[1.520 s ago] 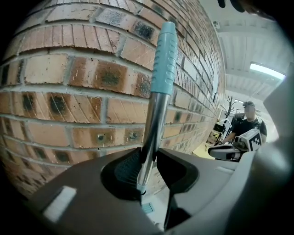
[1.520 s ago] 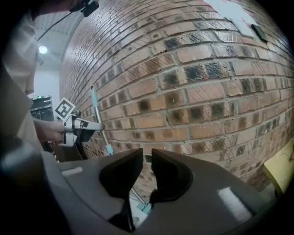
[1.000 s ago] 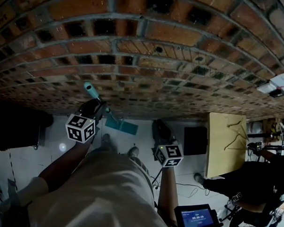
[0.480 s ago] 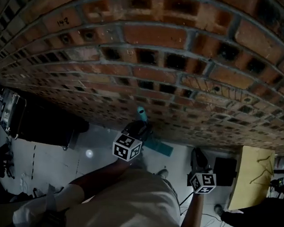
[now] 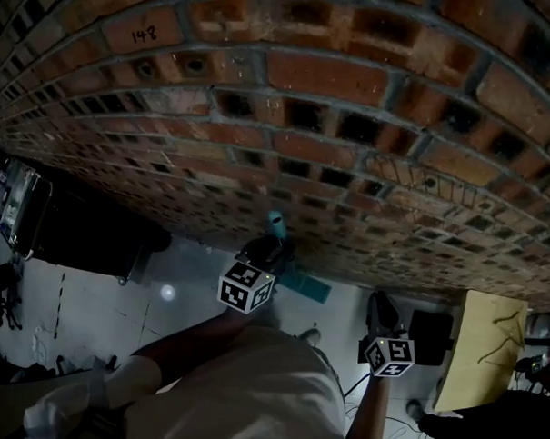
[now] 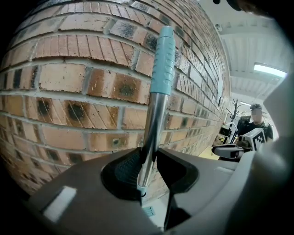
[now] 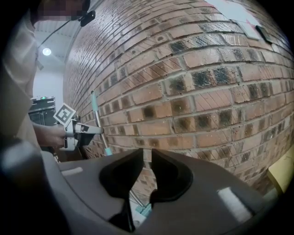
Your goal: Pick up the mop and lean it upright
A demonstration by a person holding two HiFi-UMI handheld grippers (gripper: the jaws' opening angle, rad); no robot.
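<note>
The left gripper (image 6: 149,161) has its jaws closed on the mop (image 6: 156,103), pads pressing on the bare metal shaft just below the teal grip. The pole stands nearly upright just in front of the brick wall (image 5: 342,84). From the head view the flat teal mop head (image 5: 306,286) lies on the pale floor (image 5: 182,268) at the foot of that wall. Whether the top of the handle touches the bricks cannot be told from any view

The right gripper (image 7: 148,160) hangs off to the side of the mop, further along the wall, its jaws narrowly apart with nothing between them

The step in hand looks like the lean itself. To do it well, I judge that the top should tip gently toward the wall until it rests there, with the head set a little out from the wall's foot so the pole cannot slide sideways. The jaws should part only once the pole bears its own weight, and slowly

No container shows plainly near the wall, so there are no contents to tell
</note>
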